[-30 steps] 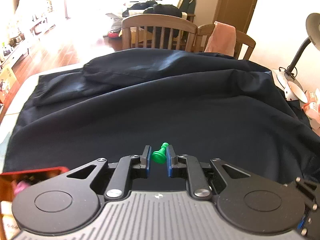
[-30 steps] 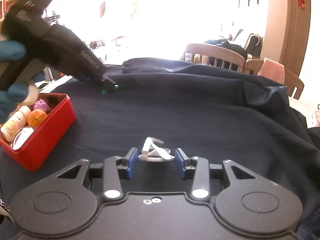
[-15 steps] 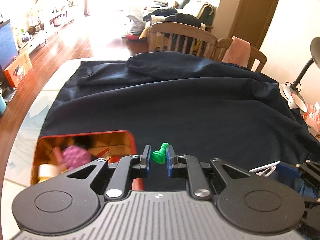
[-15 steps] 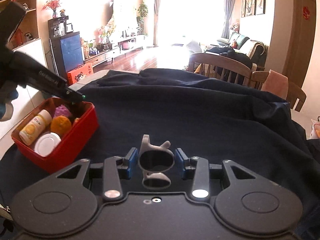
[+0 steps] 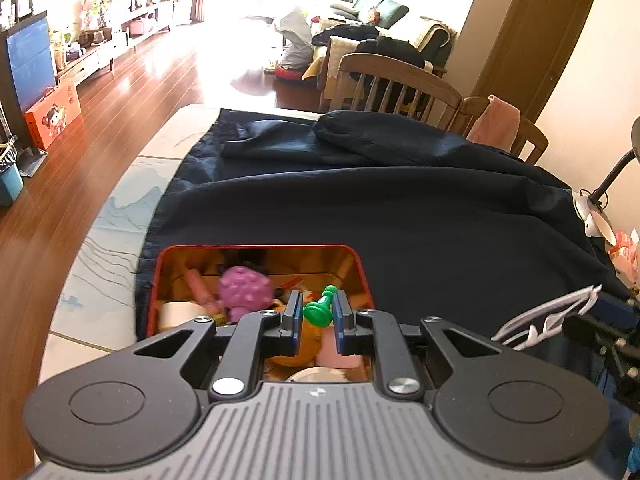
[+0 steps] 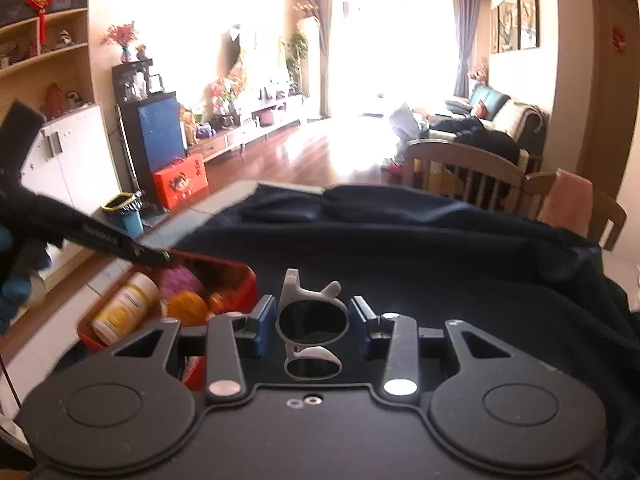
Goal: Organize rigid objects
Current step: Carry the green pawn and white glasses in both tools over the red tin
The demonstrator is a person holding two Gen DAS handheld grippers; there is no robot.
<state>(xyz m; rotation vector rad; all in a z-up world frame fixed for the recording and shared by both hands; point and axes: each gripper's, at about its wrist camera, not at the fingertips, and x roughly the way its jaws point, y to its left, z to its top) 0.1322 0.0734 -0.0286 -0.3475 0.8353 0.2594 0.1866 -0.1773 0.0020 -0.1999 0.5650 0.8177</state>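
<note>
Both grippers carry a thing to the red box.

The left gripper (image 5: pixel 316 316) is clenched on a green pawn (image 5: pixel 320 309) and hangs over the near right part of the red box (image 5: pixel 362 270), which lies on a dark cloth (image 5: pixel 440 224). The right gripper (image 6: pixel 313 322) grips grey glasses (image 6: pixel 312 320) by the frame, above the cloth, just right of the box. To do the step well, I think the left jaws should open only when the pawn is low over a free spot, so it does not bounce out. The left view shows a purple ball (image 5: pixel 245 290) inside and the glasses from the side; the right view shows a yellow bottle (image 6: pixel 124 306), an orange (image 6: pixel 187 308) and the person's blue glove (image 6: pixel 16 288).
</note>
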